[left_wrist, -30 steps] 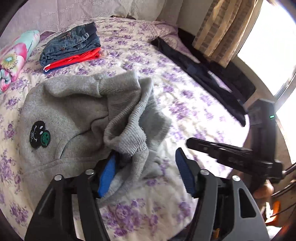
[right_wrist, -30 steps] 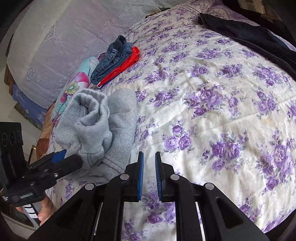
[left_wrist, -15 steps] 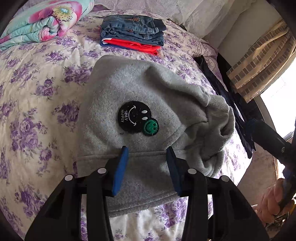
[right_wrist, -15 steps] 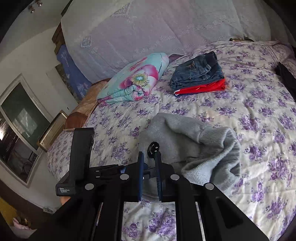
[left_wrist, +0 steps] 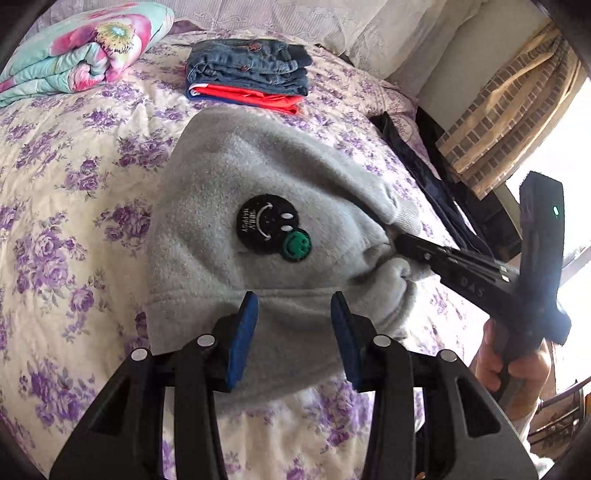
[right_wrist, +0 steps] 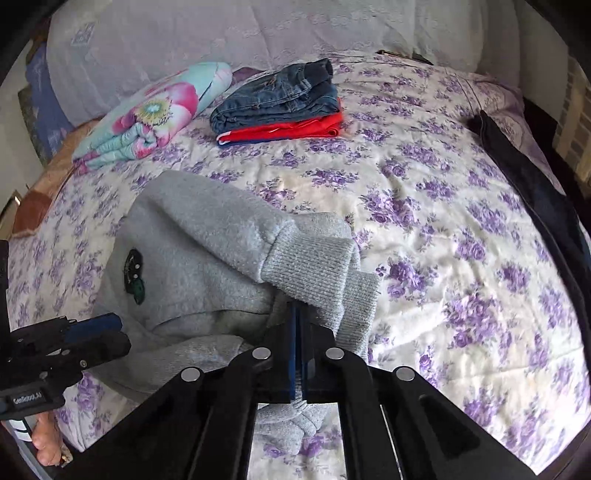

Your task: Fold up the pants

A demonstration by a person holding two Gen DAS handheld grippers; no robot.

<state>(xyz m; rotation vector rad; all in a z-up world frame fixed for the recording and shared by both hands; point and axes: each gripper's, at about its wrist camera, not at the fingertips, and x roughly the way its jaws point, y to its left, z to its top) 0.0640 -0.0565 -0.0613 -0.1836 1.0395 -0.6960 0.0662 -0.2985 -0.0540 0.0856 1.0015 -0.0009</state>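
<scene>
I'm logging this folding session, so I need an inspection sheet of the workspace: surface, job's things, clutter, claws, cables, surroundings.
Surface: bed with purple-flowered quilt, lightly rumpled.
Job's things: grey sweatpants bunched on the quilt, smiley patches facing up, ribbed cuffs piled on the right side.
Clutter: folded jeans stacked on a red garment; rolled floral blanket; dark garment along the bed's edge.
Claws: left claw open over the waistband; right claw shut on grey fabric by the cuffs.
Cables: nothing seen.
Surroundings: striped curtain and bright window; pale lace headboard cover.
</scene>
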